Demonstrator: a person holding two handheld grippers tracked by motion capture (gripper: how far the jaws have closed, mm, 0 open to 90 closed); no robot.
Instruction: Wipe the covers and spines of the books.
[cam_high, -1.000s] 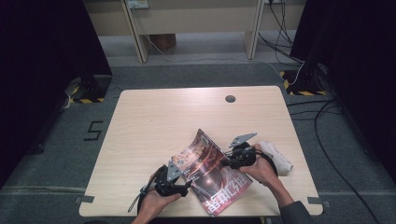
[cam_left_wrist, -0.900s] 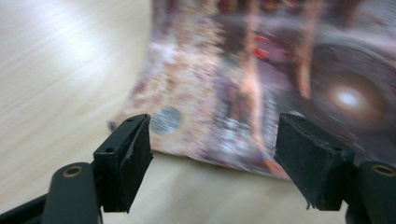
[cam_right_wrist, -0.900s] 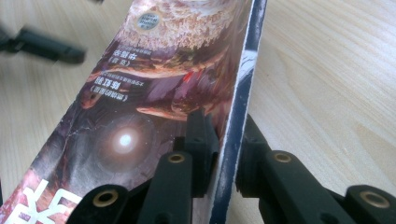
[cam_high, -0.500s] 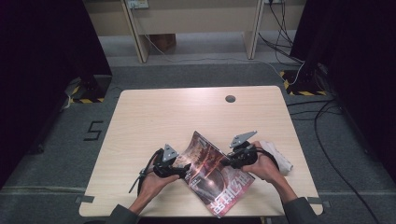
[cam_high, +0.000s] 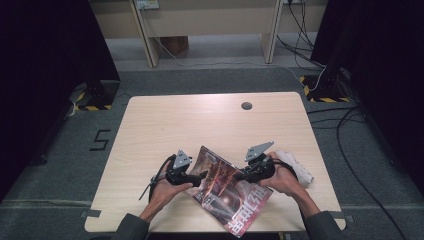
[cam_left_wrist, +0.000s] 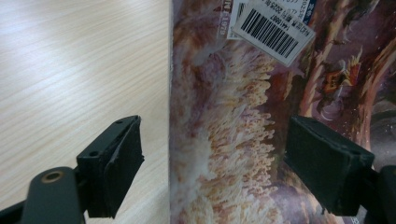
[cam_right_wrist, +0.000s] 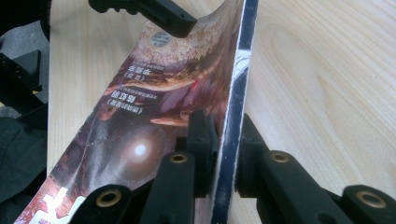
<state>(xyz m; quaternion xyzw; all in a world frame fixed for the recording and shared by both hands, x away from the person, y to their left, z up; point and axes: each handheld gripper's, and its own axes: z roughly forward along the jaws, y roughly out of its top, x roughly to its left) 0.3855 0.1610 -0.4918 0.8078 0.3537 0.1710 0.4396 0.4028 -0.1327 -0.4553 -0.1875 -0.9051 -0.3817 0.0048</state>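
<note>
Lying across the lower middle of the counter, the magazine was tipped up along its right edge — the right gripper had its jaws clamped on that edge, likely to lift the cover. The left gripper, jaws just opened wide and gripping nothing, straddled the magazine's left edge. A barcode sticker sat on the cover; its small print was unreadable.

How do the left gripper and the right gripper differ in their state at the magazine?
The left gripper has its jaws wide open, having just opened, and they straddle the edge of the magazine without pressing it; the right gripper is shut on the magazine's edge. The left gripper is over the cover, while the right gripper lifts its side off the table. Both are black and hand-held.
</note>
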